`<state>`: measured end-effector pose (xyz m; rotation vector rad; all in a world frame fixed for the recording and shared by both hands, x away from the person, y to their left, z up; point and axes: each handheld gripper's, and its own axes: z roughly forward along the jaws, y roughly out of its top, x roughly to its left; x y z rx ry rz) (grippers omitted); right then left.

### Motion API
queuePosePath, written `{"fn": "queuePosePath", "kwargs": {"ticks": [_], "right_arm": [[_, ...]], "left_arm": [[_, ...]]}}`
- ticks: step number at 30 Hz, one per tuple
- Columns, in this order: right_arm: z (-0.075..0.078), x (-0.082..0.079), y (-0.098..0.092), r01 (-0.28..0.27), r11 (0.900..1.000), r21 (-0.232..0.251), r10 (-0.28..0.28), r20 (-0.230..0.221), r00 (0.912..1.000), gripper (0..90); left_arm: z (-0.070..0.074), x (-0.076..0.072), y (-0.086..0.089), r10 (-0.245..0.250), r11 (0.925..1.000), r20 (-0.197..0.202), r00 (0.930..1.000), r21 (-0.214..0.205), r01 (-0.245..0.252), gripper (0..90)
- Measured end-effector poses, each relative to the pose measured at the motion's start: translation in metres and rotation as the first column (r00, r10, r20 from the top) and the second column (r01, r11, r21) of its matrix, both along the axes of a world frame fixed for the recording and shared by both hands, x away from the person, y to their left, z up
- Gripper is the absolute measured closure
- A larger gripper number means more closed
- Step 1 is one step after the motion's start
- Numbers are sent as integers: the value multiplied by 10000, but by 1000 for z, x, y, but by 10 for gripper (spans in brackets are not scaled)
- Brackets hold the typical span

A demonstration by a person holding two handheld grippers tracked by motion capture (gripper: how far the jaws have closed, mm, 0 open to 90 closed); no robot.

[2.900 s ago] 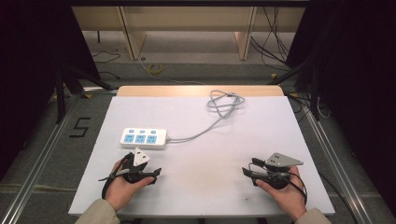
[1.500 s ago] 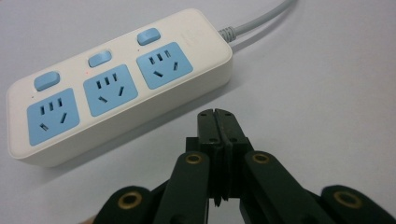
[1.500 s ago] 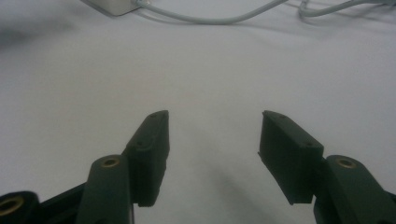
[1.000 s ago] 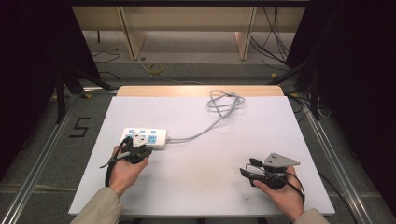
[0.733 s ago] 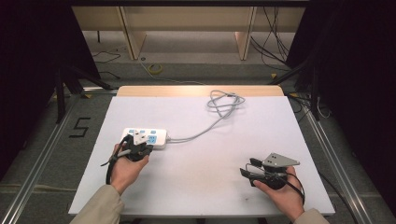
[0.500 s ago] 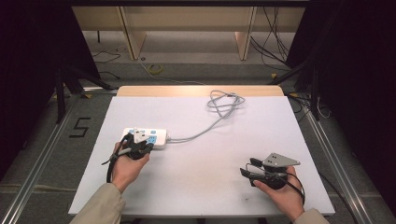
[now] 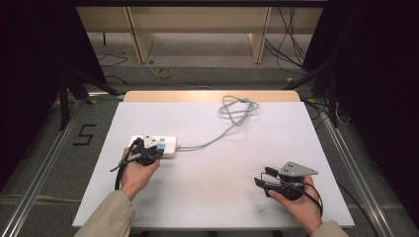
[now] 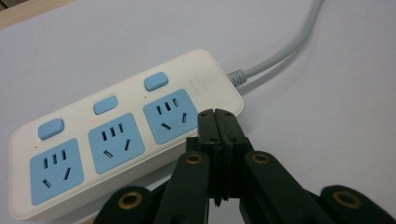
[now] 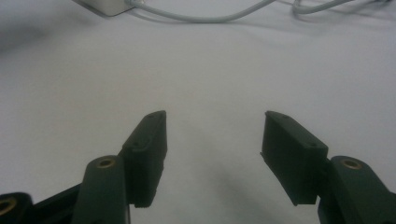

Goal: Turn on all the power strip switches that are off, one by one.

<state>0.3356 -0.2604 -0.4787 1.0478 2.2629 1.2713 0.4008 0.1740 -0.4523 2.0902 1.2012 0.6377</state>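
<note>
A white power strip (image 8: 116,135) with three blue sockets and three blue switches lies on the white table (image 7: 222,173), at its left in the high view. My left gripper (image 8: 215,116) is shut with nothing in it. Its joined tips sit just over the strip's near edge, by the socket closest to the cable end. Seen from above, the left gripper (image 7: 148,148) covers much of the power strip (image 7: 168,144). My right gripper (image 9: 212,126) stands open and empty over bare table, and it rests at the front right, right gripper (image 7: 262,177), in a hand.
The strip's grey cable (image 7: 237,106) runs right and loops in a loose coil near the table's far edge. A wooden strip (image 7: 212,95) borders that edge. The cable (image 9: 201,18) also crosses the top of the right gripper view. Floor and metal rails surround the table.
The left hand has gone from the table's front left forward to the power strip, and in the last second crept slightly farther over it. The right hand has stayed put.
</note>
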Motion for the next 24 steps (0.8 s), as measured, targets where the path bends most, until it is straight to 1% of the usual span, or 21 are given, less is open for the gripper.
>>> {"fn": "queuePosePath", "kwargs": {"ticks": [4, 11, 16, 18, 20, 23, 24], "right_arm": [[0, 0, 0, 17, 10000, 30, -16, -17, 10000, 413], [0, 0, 0, 33, 10000, 15, -33, -3, 10000, 413], [0, 0, -1, 54, 10000, 27, -54, 0, 10000, 413], [0, 0, -1, 71, 10000, 19, -71, -12, 10000, 413], [0, 0, -1, 105, 9999, 61, -105, 0, 9999, 414], [0, 0, -1, 113, 9999, 59, -113, -5, 9999, 414], [0, 0, -1, 105, 9999, 50, -105, -20, 9999, 414]], "left_arm": [[-1, 3, -1, -16, 10000, 1, 10000, 53, 16, 896], [2, 7, -4, 45, 10000, 45, 10000, -1, -45, 897], [3, 10, -6, 45, 9999, 33, 10000, 109, -46, 897], [3, 12, -6, 103, 9999, 55, 9999, 44, -103, 897], [4, 13, -6, 127, 9999, 31, 9999, 87, -128, 896], [4, 16, -8, 227, 9997, 2, 9997, -85, -227, 896], [4, 18, -8, 213, 9997, -36, 9998, -86, -213, 897]]}}
